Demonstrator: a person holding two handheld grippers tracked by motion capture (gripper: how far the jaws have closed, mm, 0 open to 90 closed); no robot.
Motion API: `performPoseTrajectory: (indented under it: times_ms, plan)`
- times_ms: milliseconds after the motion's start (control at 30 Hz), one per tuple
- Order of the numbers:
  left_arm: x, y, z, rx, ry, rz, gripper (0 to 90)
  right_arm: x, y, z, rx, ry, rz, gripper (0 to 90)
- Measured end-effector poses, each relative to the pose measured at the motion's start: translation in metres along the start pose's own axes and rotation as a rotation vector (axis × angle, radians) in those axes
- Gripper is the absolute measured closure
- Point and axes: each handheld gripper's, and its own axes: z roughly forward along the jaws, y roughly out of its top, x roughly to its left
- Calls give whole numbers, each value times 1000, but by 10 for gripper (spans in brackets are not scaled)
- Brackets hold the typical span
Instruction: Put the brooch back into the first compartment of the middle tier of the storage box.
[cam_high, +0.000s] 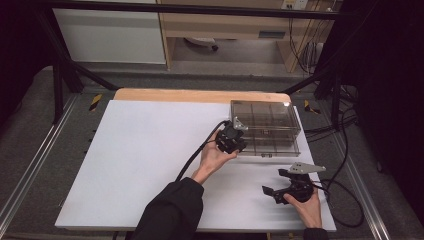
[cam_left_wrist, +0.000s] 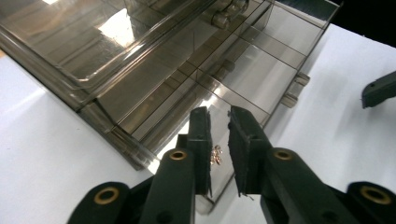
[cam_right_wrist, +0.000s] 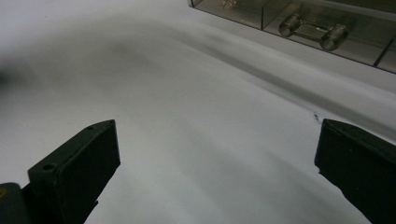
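A smoky clear compartment box (cam_high: 270, 153) lies at the table's far right with its lid (cam_left_wrist: 93, 42) lifted. My left gripper (cam_high: 235, 145) hangs over the box's near left corner. In the left gripper view, my left gripper (cam_left_wrist: 218, 112) has its jaws a narrow gap apart with nothing pinched between them. Through the gap, small brass pieces (cam_left_wrist: 216, 155) lie in a compartment below. My right gripper (cam_high: 276, 182) rests low over the white tabletop, near the front right. In the right gripper view, my right gripper (cam_right_wrist: 217, 130) stands wide open and empty.
The box wall (cam_right_wrist: 261, 21) and a clear latch (cam_right_wrist: 308, 30) show ahead of the right gripper. Cables (cam_high: 345, 195) trail off the white sheet (cam_high: 150, 150) at the right. A black frame (cam_high: 60, 75) and a shelf unit (cam_high: 225, 25) stand beyond the table.
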Motion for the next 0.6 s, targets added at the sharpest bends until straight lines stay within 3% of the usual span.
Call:
performPoseTrajectory:
  times_ms: [167,433,600]
  plan:
    - [-3,-1,-18,-16,-10,13,716,0,0,0,0,3,6,5]
    - [0,-10,-38,-34,5,-2,613,0,0,0,1,3,6,5]
    - [6,-25,-56,-40,22,-13,549,0,0,0,1,3,5,5]
